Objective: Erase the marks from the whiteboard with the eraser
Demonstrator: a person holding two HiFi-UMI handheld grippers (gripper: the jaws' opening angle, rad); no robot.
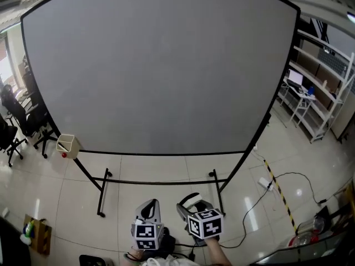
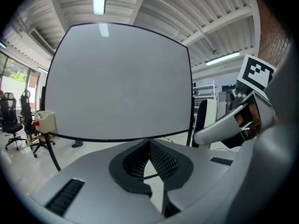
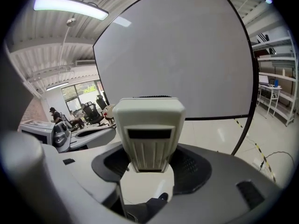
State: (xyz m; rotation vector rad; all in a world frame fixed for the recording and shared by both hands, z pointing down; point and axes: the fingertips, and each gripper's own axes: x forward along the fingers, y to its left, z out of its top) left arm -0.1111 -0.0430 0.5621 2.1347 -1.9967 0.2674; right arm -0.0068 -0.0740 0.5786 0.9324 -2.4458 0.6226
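Right hand-held gripper [image 3: 148, 164] pinches a cream plastic eraser [image 3: 148, 129], left hand-held gripper [image 2: 149, 160] is pressed together empty, big blank black-framed whiteboard [image 1: 161, 71] ahead, small cream box [image 1: 66, 144] at its lower-left corner.

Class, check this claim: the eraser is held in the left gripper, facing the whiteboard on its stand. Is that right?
No: the eraser sits in the right gripper, as the right gripper view shows; the left gripper is shut and empty. It does face the whiteboard on its stand.
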